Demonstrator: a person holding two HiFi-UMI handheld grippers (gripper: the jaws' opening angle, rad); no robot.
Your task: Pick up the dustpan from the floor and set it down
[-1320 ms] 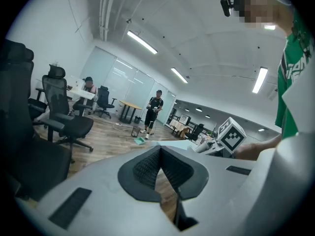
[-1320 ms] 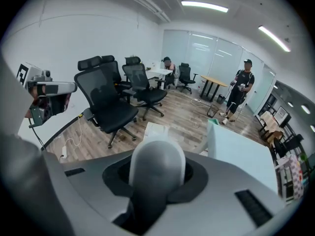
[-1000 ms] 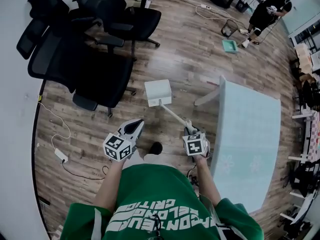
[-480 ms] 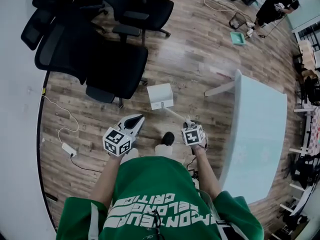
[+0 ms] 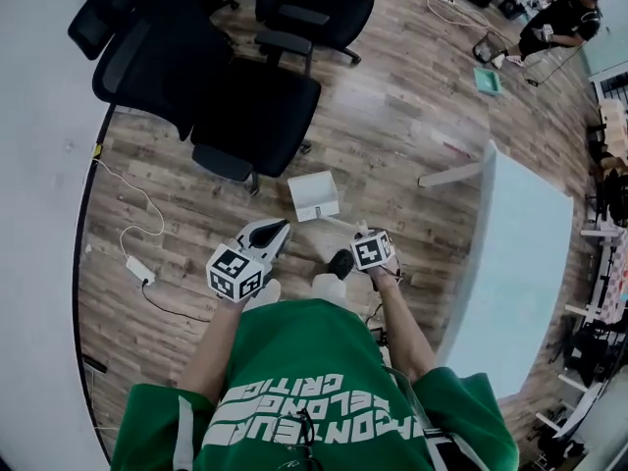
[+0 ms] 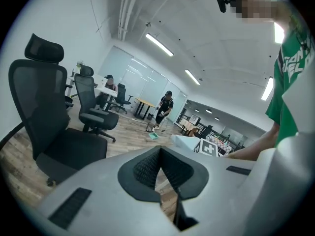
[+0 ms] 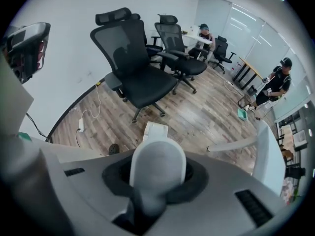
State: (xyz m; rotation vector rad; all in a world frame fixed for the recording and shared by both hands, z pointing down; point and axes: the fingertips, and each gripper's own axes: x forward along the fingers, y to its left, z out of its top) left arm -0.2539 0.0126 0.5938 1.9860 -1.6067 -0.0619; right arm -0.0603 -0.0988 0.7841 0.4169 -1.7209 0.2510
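Just in front of the person's black shoe (image 5: 340, 263), the right gripper (image 5: 368, 244) points steeply down, jaws clamped on the rounded top of the white dustpan's handle (image 7: 157, 161). The right gripper view shows the handle filling the gap between the jaws (image 7: 158, 175). The dustpan (image 5: 314, 196) hangs pan-end down, low over the wood floor (image 5: 392, 135); can't tell if it touches. It sits between the shoe and the chairs. The left gripper (image 5: 280, 227) is beside it, near level, jaws closed together on nothing (image 6: 158, 151).

To the right, a pale table (image 5: 520, 263). By the floor's left edge at the wall, a power strip (image 5: 137, 268) on its cable. Beyond the dustpan, black office chairs (image 5: 250, 116). At the far right corner of the floor, a teal tray (image 5: 488, 79) and a second person (image 5: 559, 20).
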